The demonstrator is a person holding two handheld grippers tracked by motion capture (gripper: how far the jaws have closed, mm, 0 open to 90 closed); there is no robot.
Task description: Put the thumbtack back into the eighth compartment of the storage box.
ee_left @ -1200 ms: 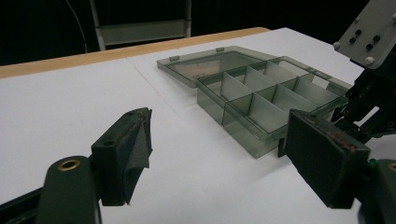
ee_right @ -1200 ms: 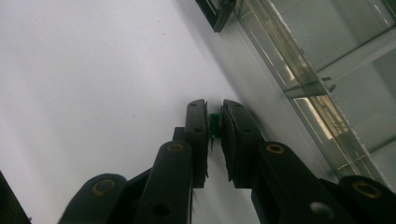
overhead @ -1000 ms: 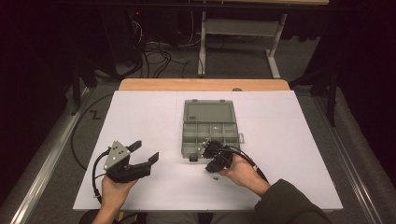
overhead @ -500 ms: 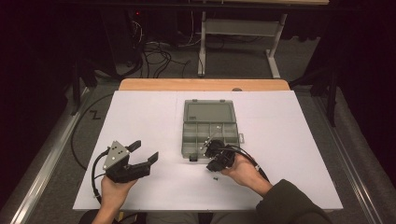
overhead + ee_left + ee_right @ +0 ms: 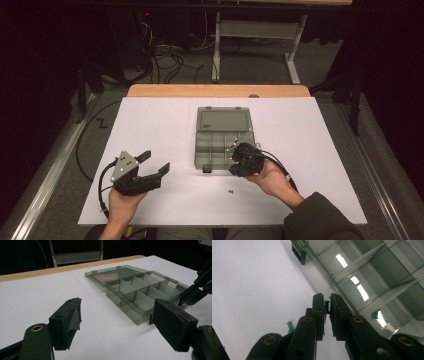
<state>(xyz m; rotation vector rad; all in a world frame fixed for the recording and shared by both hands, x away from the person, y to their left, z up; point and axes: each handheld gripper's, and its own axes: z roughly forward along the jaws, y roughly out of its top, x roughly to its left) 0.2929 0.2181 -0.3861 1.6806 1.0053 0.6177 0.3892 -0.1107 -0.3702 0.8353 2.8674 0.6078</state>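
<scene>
Right gripper (image 5: 326, 305) now higher, green plastic pushpin (image 5: 326, 307) between padded jaws.

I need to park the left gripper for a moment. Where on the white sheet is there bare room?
Bare: the white sheet left of the open organizer box, and right of it. Crowded: the near edge by the right gripper, with a green pushpin lying loose.

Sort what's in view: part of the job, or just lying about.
Job: right gripper shut on a green pushpin; compartment box; pushpin on table; pushpin in box.
Lying about: left gripper, open; cables on floor; metal stand.
</scene>
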